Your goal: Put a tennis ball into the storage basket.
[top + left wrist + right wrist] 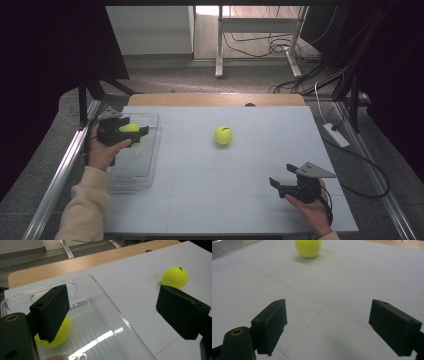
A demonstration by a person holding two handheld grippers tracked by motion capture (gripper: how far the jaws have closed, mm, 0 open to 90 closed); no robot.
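One tennis ball [53, 333] already lies in the clear plastic tray [145, 165] at the table's [240, 200] left edge. The left tongs [142, 131] hover above it, jaws apart and pressing on nothing. A second tennis ball [223, 135] sits loose mid-table, well apart from the tray, so about half the job looks done. The right tongs [281, 184] rest near the front right, released and empty, aimed toward that ball.

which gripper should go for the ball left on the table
Probably right. The right gripper has open jaws that face the loose tennis ball across bare table. The left gripper is open above the clear tray.
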